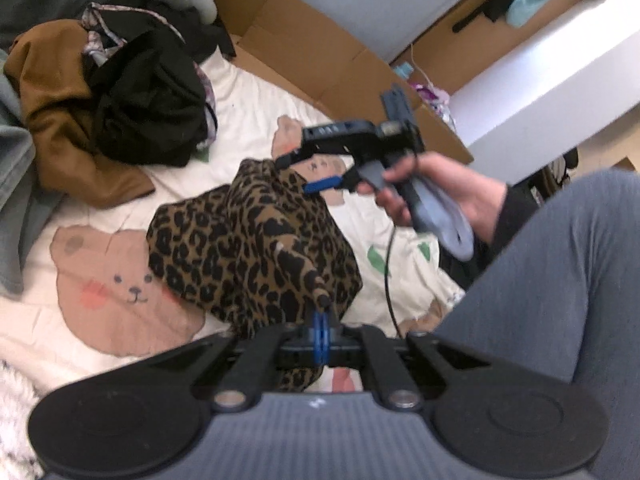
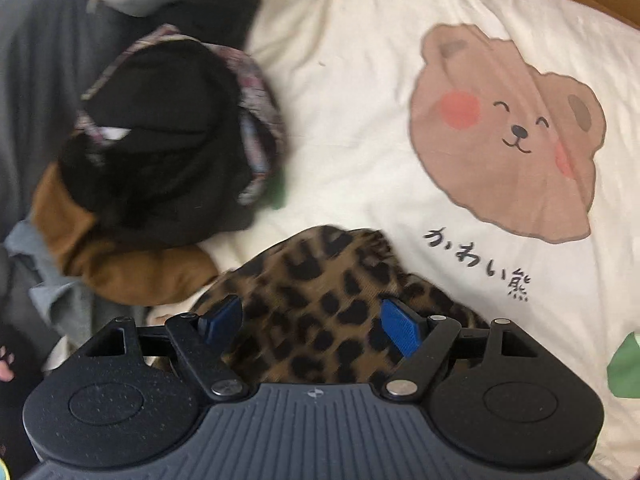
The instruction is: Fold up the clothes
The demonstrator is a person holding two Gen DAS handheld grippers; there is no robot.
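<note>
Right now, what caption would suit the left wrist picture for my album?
Left gripper pinches a leopard-print garment over the bear-print sheet, right gripper open at its far edge.

My left gripper [image 1: 321, 322], black linkage with blue ribbed pads: jaws pressed together, a pinch of leopard-print fabric [image 1: 256, 240] caught between the tips.

My right gripper [image 2: 312, 322], same black frame and blue pads: jaws spread wide, one pad to each side, nothing clamped, held low over the leopard cloth. In the left wrist view it points leftward, roughly level.

My right hand [image 1: 436, 192]: wrapped around the grey handle, forefinger on the trigger. Dark sleeve at the wrist.

My leg, in grey-blue trousers [image 1: 560, 300]: at the right of the left wrist view.
</note>
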